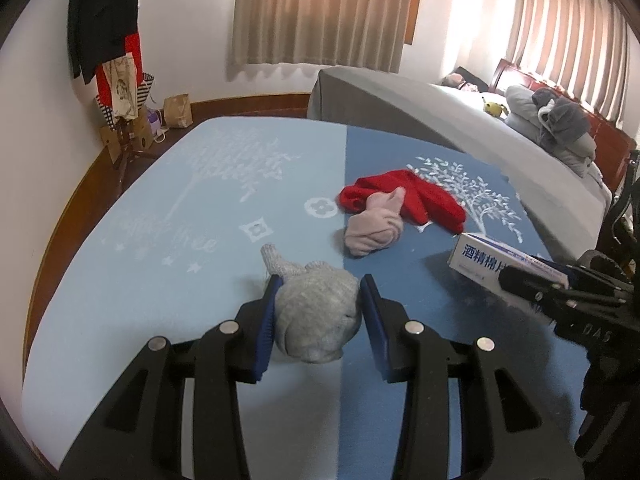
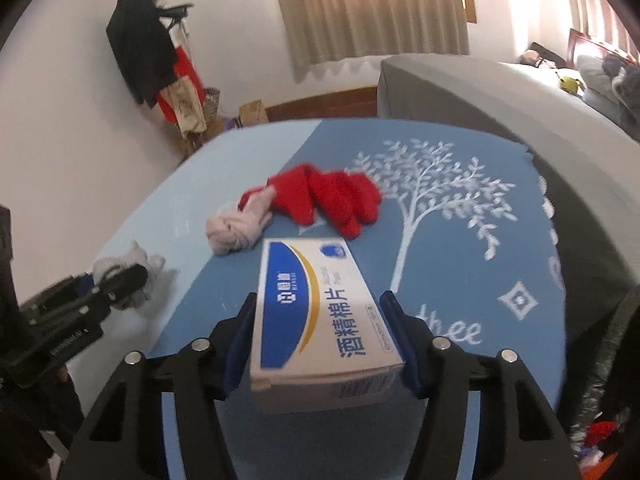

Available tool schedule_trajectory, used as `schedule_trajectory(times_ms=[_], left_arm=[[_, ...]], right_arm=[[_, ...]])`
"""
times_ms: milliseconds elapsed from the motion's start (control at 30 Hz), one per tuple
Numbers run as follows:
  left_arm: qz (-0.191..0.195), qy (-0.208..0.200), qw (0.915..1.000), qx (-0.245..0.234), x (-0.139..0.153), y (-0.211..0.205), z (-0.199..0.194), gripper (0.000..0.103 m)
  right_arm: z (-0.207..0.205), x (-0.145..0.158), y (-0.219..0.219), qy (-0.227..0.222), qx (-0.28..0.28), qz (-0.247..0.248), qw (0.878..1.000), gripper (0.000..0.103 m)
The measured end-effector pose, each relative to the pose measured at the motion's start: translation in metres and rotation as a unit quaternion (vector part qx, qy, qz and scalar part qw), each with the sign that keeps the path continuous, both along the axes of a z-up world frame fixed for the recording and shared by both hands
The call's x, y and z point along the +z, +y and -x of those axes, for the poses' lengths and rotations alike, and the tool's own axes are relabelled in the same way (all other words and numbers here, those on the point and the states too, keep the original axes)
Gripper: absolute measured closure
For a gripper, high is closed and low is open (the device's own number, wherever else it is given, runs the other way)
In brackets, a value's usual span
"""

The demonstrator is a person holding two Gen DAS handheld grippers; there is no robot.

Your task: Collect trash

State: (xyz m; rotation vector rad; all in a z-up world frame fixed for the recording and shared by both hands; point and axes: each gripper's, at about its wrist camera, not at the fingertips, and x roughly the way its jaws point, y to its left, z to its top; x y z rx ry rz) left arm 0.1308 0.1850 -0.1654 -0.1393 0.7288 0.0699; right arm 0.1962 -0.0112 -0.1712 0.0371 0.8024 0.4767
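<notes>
Trash collection, early stage: two items under the fingers, two untouched, no bin in view.

Counter [image 1: 140, 220], blue cloth with white tree print, carries four items. Box of alcohol pads [image 2: 320, 320], white and blue, near right: right gripper [image 2: 320, 344] straddles it, fingers at both long sides and apparently closing on it; whether it is lifted off the cloth cannot be told. Red gloves [image 1: 420, 196], far centre: not handled. Grey sock ball [image 1: 316, 316], near left: left gripper [image 1: 320, 320] brackets it, left finger touching, right finger just apart, so open, not yet clamped. Pink sock ball [image 1: 372, 228], touching the gloves: not handled. Judged: nothing deposited; all four remain.
</notes>
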Motion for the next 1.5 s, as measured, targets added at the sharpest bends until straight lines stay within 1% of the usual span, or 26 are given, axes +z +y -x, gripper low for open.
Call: schedule_trajectory(times_ms=[100,200,500,667,833,933,1100,1267,1500], left_arm=[[0.000,-0.006,1.0000,-0.006,0.005,-0.008,0.000,0.064],[0.002,-0.007,0.9999,-0.014,0.007,-0.014,-0.001,0.064],[-0.001,0.011,0.9998,-0.019,-0.003,-0.024,0.001,0.064],[-0.001,0.015,0.9998,-0.016,-0.006,-0.020,0.000,0.064],[0.002,0.017,0.9997,-0.014,-0.008,-0.019,0.001,0.064],[0.002,0.016,0.9997,-0.016,-0.007,-0.020,0.001,0.064],[0.000,0.009,0.9998,-0.019,-0.001,-0.024,0.002,0.064],[-0.003,-0.002,0.9997,-0.025,0.010,-0.034,0.003,0.064],[-0.012,-0.034,0.9984,-0.044,0.038,-0.060,0.005,0.064]], right_arm=[[0.003,0.011,-0.009,-0.009,-0.006,-0.001,1.000,0.044],[0.004,0.012,-0.015,-0.003,-0.006,-0.001,1.000,0.044],[0.010,-0.015,-0.010,0.039,0.005,0.008,0.999,0.045],[0.007,-0.027,-0.006,0.049,0.008,0.022,0.999,0.044],[0.010,-0.031,-0.002,0.039,0.008,0.040,0.998,0.046],[0.013,-0.030,-0.005,0.039,0.003,0.039,0.998,0.047],[0.013,-0.013,-0.015,0.031,-0.011,0.029,0.999,0.047],[0.014,0.016,-0.030,0.009,-0.023,0.013,1.000,0.047],[0.024,0.050,-0.052,-0.012,-0.037,0.004,0.999,0.047]])
